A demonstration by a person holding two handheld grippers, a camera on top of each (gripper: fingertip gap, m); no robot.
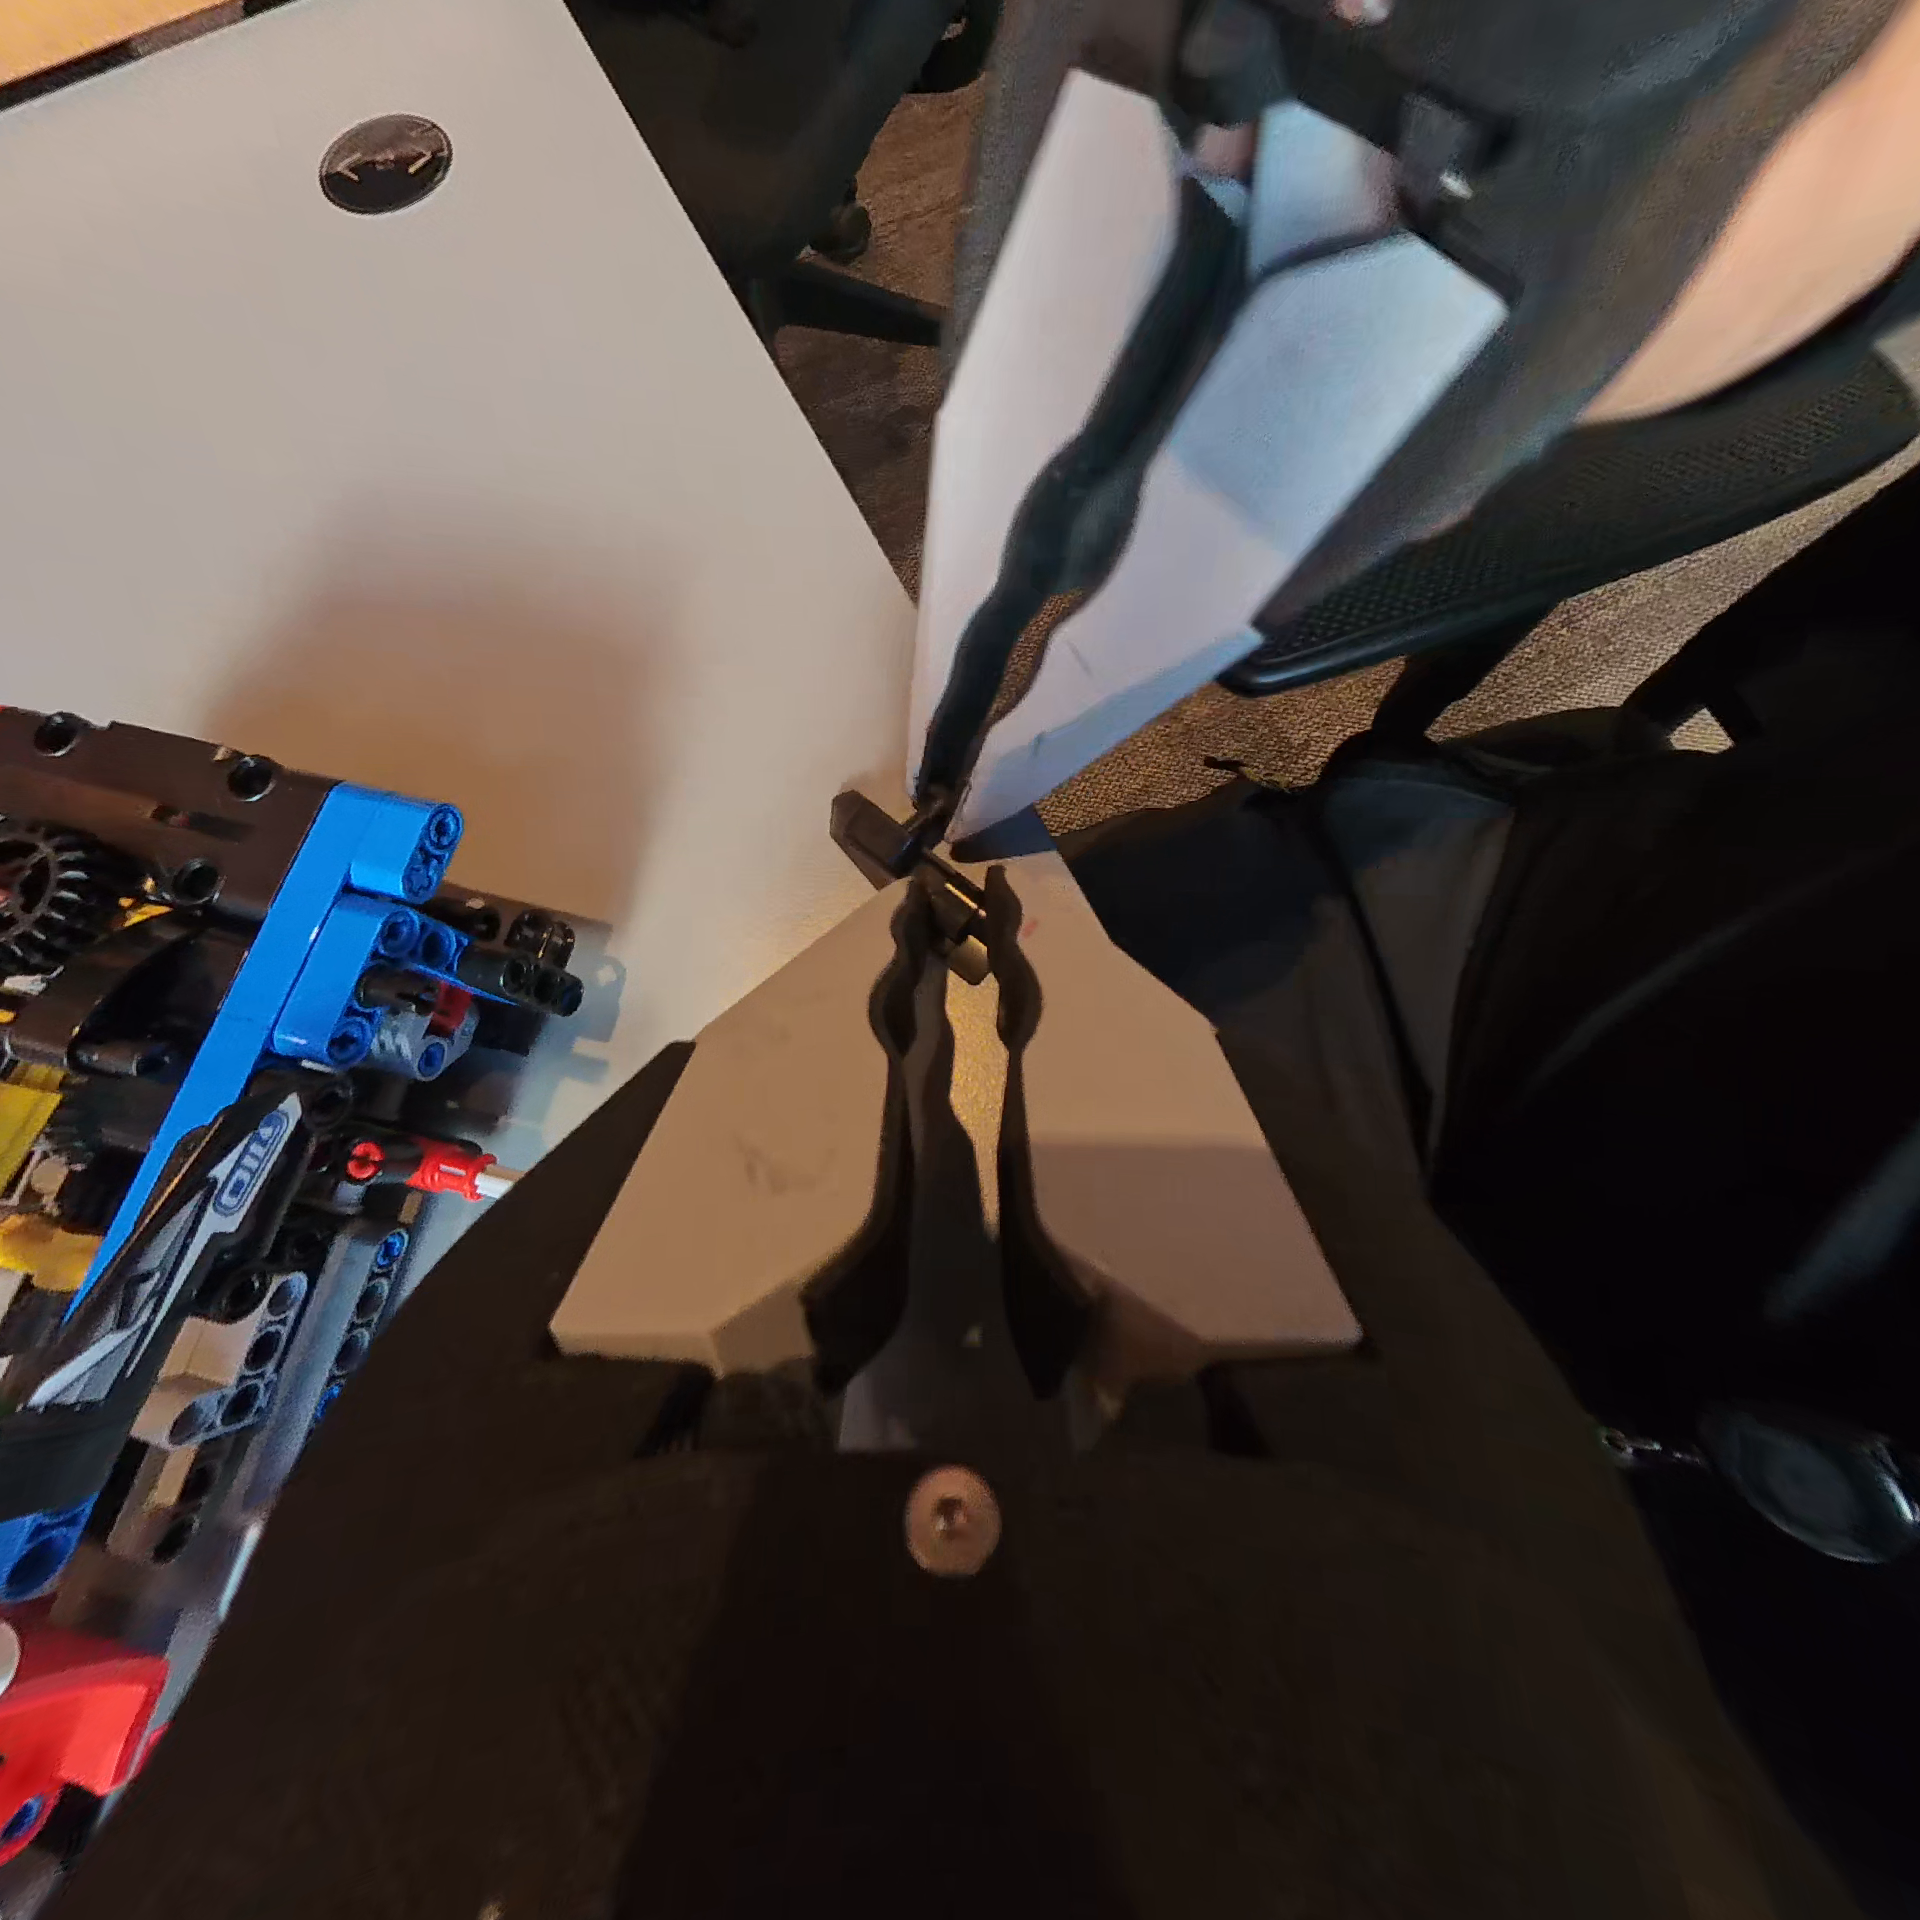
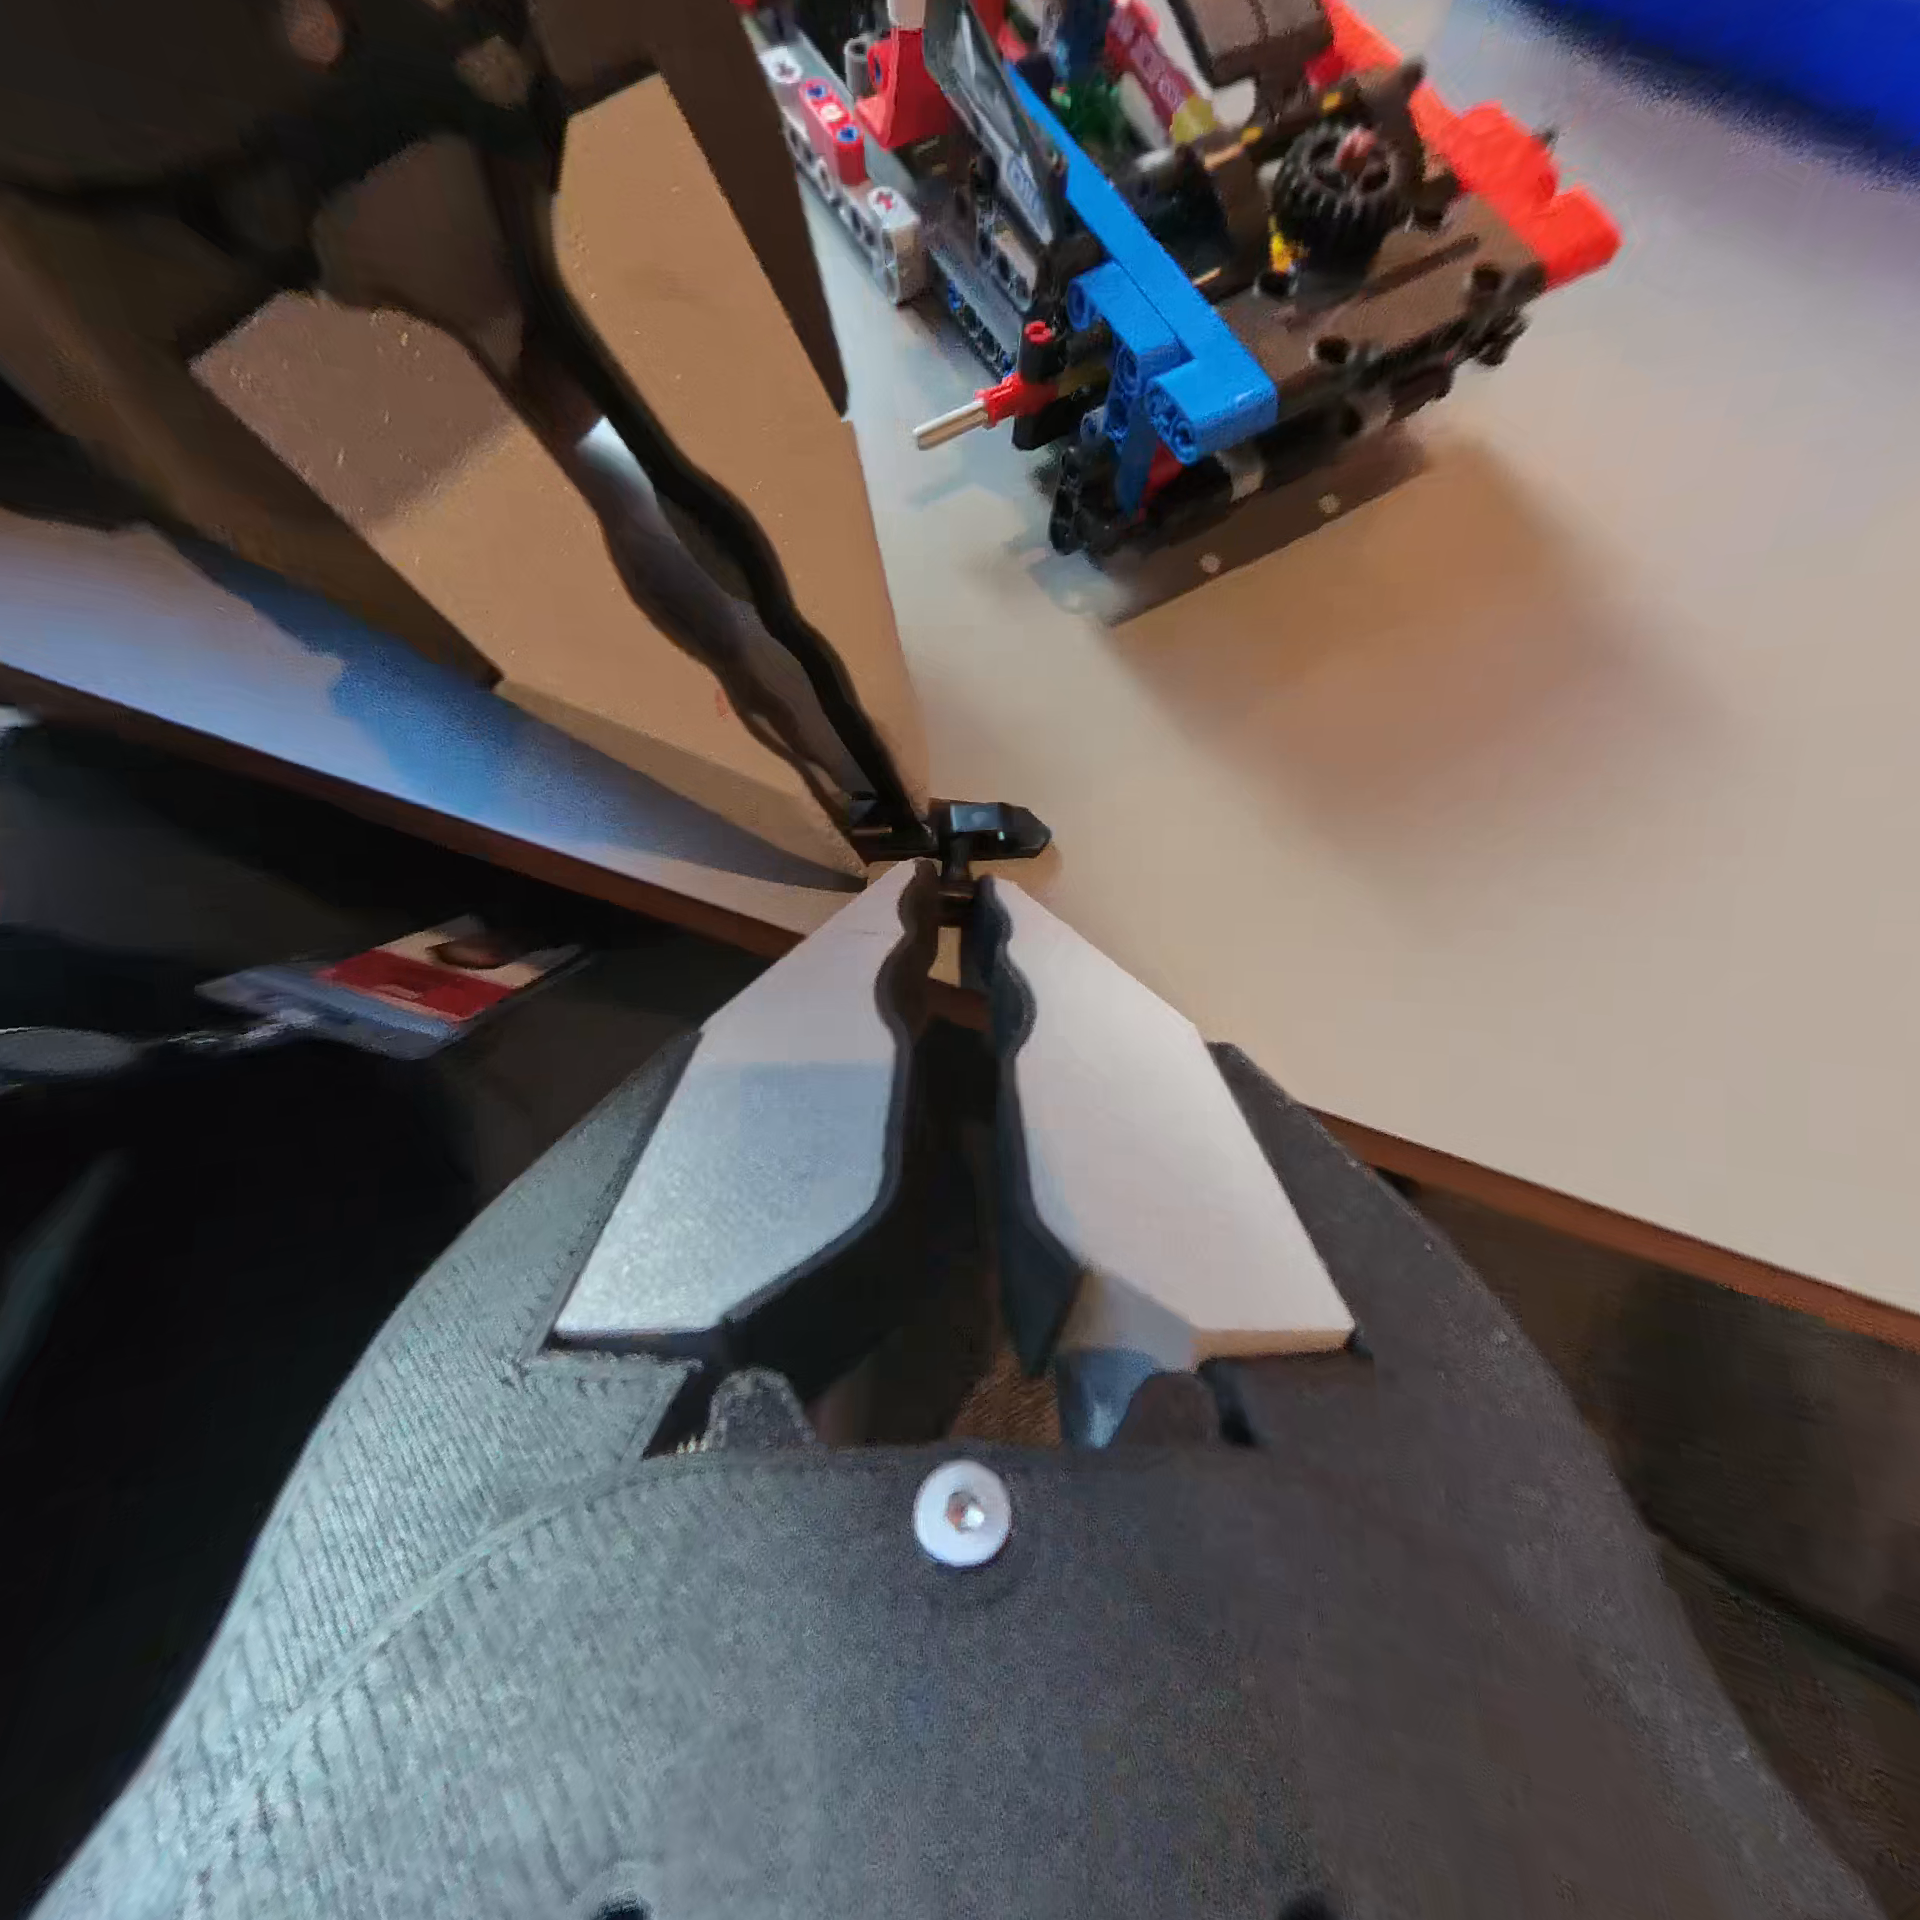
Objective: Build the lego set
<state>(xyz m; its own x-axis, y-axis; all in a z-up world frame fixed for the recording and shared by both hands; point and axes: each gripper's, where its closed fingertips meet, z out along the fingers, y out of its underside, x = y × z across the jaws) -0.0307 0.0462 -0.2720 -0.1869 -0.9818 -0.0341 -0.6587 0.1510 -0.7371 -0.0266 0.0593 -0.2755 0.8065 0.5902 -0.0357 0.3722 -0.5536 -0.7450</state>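
Note:
My two grippers meet tip to tip above the near edge of the white table [image 2: 1455,831]. My left gripper [image 1: 951,899] is shut on a small elongated black lego piece [image 1: 868,831]. It also shows in the right wrist view [image 2: 894,831], coming from the upper left with the piece [image 2: 997,826] sticking out sideways. My right gripper [image 2: 951,883] is shut on a short black pin [image 2: 953,871] that touches the piece's side. In the left wrist view it [image 1: 940,821] comes from the upper right. The partly built lego model [image 1: 312,987] [image 2: 1195,312] stands on the table, apart from both grippers.
A round black cable grommet [image 1: 384,164] sits in the table [image 1: 416,468] far back. An office chair [image 1: 1558,540] and a person's dark clothing [image 1: 1610,1039] lie beyond the table edge. A card on a lanyard [image 2: 416,987] hangs below the edge. A blue thing [image 2: 1766,52] lies behind the model.

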